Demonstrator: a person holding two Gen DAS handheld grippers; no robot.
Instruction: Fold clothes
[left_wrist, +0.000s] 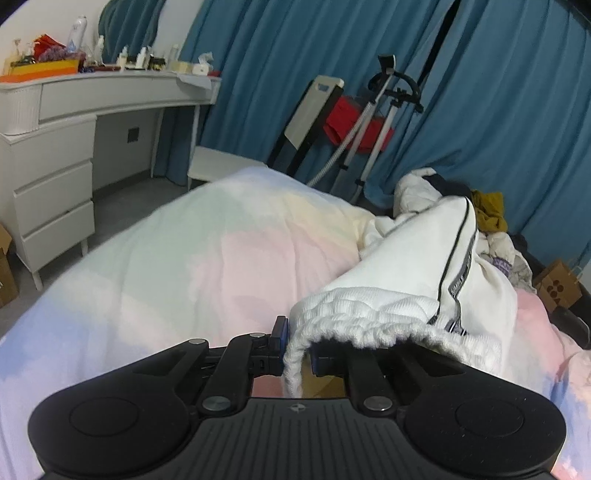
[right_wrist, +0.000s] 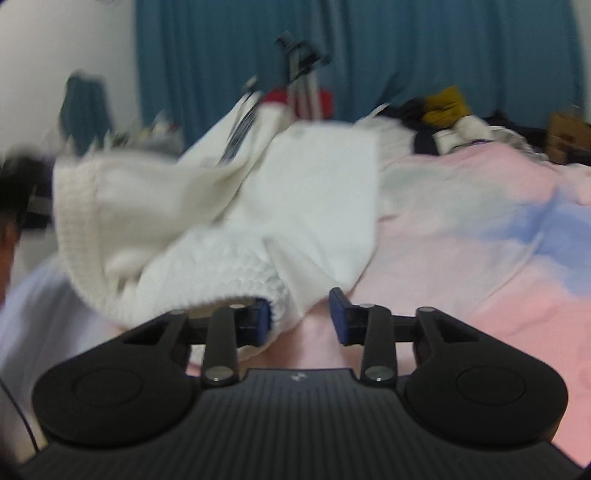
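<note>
The left tool (left_wrist: 297, 350) is clamped on the ribbed elastic waistband of a pair of white knit trousers with a black-and-white side stripe (left_wrist: 417, 266), a fold of the band pinched between its blue pads and hanging down between them. In the right wrist view the right tool (right_wrist: 299, 317) stands apart, its blue pads wide of each other; the bunched waistband of the trousers (right_wrist: 221, 221) drapes over and touches the left pad, while the right pad is clear of the cloth. That view is blurred, so finer detail cannot be told. The trousers are lifted at the waistband and trail back onto the bed's pastel pink, blue and white cover (left_wrist: 207, 251). Beyond them a heap of other clothes (left_wrist: 484, 218), mustard-yellow among them, lies at the far side of the bed. Farther off stand a white dressing worktop with drawers (left_wrist: 55, 147), a garment steamer on a stand (left_wrist: 384, 122) and teal curtains (left_wrist: 498, 110)
</note>
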